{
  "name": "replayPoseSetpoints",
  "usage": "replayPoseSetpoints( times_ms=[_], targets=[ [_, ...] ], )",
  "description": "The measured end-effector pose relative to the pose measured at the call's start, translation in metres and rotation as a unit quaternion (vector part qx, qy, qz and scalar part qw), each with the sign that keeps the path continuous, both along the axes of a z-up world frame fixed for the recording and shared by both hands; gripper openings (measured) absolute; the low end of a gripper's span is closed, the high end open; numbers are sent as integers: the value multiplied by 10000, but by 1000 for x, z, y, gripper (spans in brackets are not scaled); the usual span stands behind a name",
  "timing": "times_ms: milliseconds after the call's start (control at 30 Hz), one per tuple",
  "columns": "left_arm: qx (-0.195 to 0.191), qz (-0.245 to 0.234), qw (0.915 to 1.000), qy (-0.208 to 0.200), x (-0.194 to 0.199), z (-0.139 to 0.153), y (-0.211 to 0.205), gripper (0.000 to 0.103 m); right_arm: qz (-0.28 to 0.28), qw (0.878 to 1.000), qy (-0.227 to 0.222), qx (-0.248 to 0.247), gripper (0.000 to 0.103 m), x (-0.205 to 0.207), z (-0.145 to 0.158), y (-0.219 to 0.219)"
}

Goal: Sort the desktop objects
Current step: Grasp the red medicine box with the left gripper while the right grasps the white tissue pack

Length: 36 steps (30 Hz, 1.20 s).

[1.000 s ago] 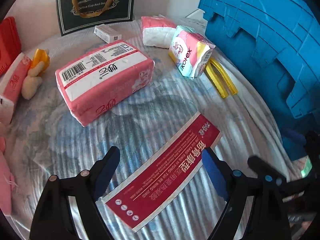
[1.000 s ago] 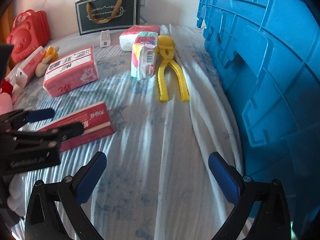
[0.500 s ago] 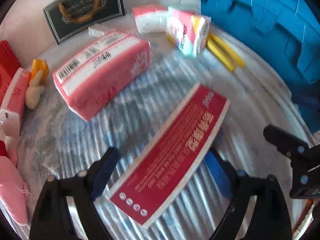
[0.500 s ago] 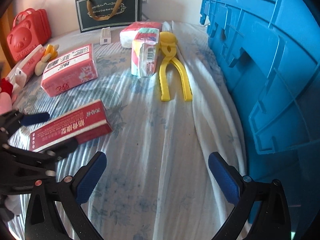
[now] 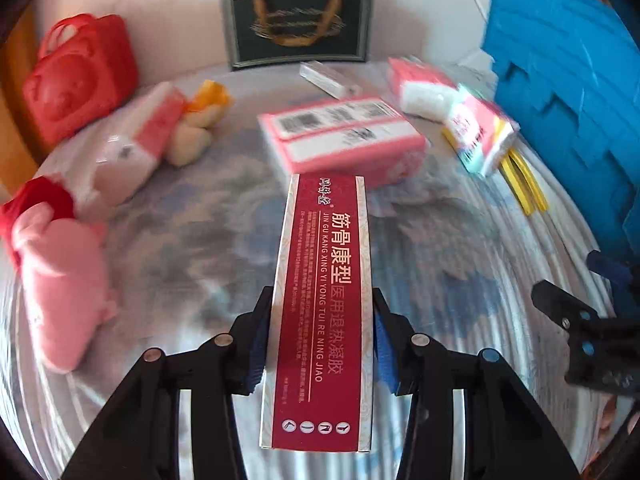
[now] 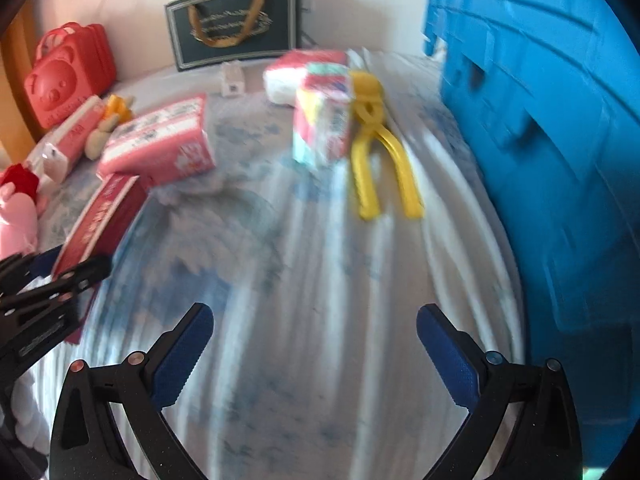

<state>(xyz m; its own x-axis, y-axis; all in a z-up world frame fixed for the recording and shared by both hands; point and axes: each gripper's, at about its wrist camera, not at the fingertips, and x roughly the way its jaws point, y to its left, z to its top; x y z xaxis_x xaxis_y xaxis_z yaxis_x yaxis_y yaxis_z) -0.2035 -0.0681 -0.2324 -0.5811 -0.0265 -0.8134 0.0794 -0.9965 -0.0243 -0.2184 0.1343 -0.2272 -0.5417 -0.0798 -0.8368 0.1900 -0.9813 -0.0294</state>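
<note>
Since a second ago my left gripper (image 5: pixel 318 344) has clenched its jaws on the red box (image 5: pixel 322 304), pointing at the pink tissue pack (image 5: pixel 344 140) on the blue-patterned sheet (image 5: pixel 192 240). Right view: right gripper (image 6: pixel 314 354) released, blue crate (image 6: pixel 552 140) beside it, white wall (image 6: pixel 132 8) beyond.

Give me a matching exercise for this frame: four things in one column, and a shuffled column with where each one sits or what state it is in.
Things
1. dark red box
2. right gripper
3. yellow tongs
4. black gift bag

Places or states
A. upright against the back wall
B. open, nothing between its fingers
C. flat on the cloth beside the blue crate
D. clamped between the left gripper's fingers

Pairs: 1-D, 2-B, 3-C, 4-A
</note>
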Motion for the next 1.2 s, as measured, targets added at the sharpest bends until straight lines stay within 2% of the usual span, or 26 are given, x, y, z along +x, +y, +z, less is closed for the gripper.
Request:
replayPoseSetpoints(
  times_ms=[133,233,300,400,533,600,633,700,767,800,867,967,1067,1200],
  targets=[
    [-259,683,9971,225,7,17,-37,44,304,9993,141,-165,103,-17,8,-26],
    [-339,1055,9938,21,-9,8,-61,44,575,9977,350,-123,103,-35,13,-51],
    [-340,1229,9918,-83,-15,1,-70,44,549,9965,634,40,103,-51,19,-62],
    [-138,1422,9896,-176,-16,-4,-87,44,178,9942,956,466,103,-81,20,-69],
    [-127,1572,9872,-236,-27,-9,-93,44,-81,9909,1063,821,103,-115,8,-72],
    [-159,1635,9860,-269,-29,-10,-95,44,160,9902,998,966,103,-120,0,-80],
    [-180,1669,9854,-291,-31,-11,-96,44,417,9900,988,916,103,-116,-1,-85],
    [-212,1715,9843,-365,-33,-14,-99,44,1222,9898,635,367,103,-102,-3,-98],
    [-251,1731,9839,-366,-35,-14,-100,44,2016,9790,305,-30,103,-79,-6,-118],
    [-288,1722,9839,-369,-36,-15,-99,44,2210,9748,306,-64,103,-70,-5,-124],
    [-362,1694,9842,-366,-38,-15,-99,44,2408,9696,389,-201,103,-59,-1,-133],
    [-403,1673,9844,-370,-38,-15,-99,44,2344,9699,498,-426,103,-65,6,-135],
    [-397,1665,9845,-377,-38,-15,-100,45,2396,9683,575,-402,103,-79,1,-148],
    [-412,1687,9842,-347,-37,-16,-99,45,2686,9604,625,-400,103,-92,-11,-165]
  ],
)
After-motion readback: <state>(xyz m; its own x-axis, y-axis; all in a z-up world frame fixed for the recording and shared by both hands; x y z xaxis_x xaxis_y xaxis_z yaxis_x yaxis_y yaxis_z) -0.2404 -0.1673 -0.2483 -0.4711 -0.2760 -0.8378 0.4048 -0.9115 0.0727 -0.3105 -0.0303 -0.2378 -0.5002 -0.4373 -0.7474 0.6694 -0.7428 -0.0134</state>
